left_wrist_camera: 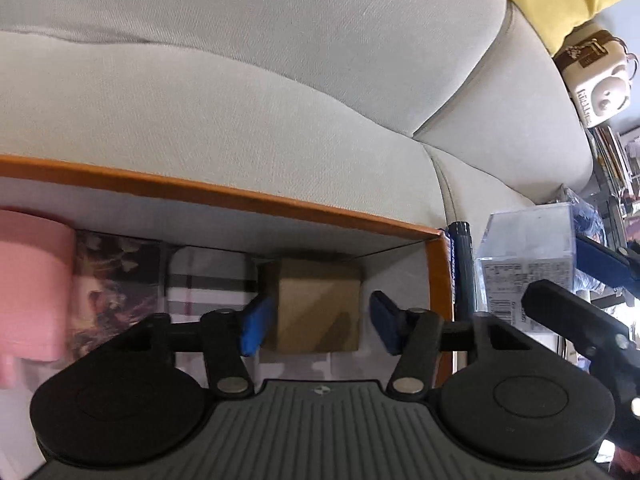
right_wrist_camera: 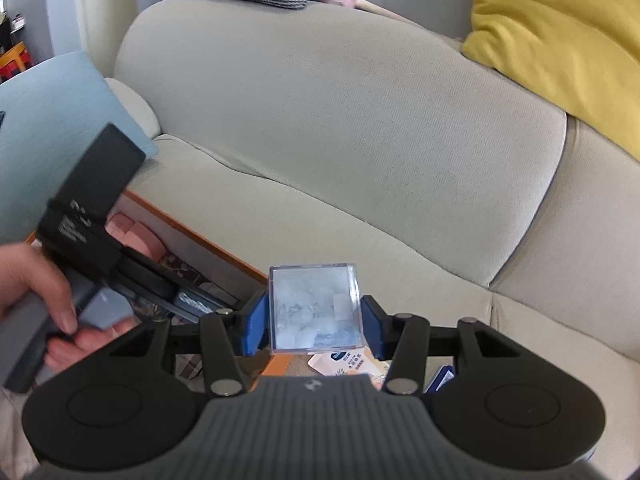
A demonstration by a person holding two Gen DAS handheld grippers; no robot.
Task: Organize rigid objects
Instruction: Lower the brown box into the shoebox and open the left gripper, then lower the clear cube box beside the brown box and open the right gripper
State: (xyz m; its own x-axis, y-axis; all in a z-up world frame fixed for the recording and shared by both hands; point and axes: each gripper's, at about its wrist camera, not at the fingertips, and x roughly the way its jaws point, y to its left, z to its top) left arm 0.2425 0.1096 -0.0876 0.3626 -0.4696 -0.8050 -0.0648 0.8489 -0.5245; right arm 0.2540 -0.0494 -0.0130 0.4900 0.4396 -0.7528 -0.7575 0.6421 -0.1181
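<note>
At the far left of the left wrist view a pink container (left_wrist_camera: 28, 296) is seen inside the orange-rimmed box (left_wrist_camera: 248, 196), with a patterned item (left_wrist_camera: 116, 280) and a checked item (left_wrist_camera: 208, 280) beside it. Further right, in the box's far right corner, a brown cardboard cube (left_wrist_camera: 320, 304) is framed by the left tongs (left_wrist_camera: 318, 324); the left blue pad (left_wrist_camera: 256, 326) appears to touch the cube's side, while a gap is left at the right pad, so the tongs are judged part-open, with no firm grip shown. The cube lies straight ahead of these tongs and has no marked long axis. Just outside the box's right wall a dark marker (left_wrist_camera: 460, 264) is seen lying along that wall. Beyond it the clear plastic case (right_wrist_camera: 316, 308) is clamped between both pads of the right tongs (right_wrist_camera: 316, 326) and is carried above the sofa seat (right_wrist_camera: 360, 220). The box lies to the left of the right tongs, so a leftward carry would be needed for the case. The cube is nearer the left hand (right_wrist_camera: 36, 300), seen on its grey handle.
</note>
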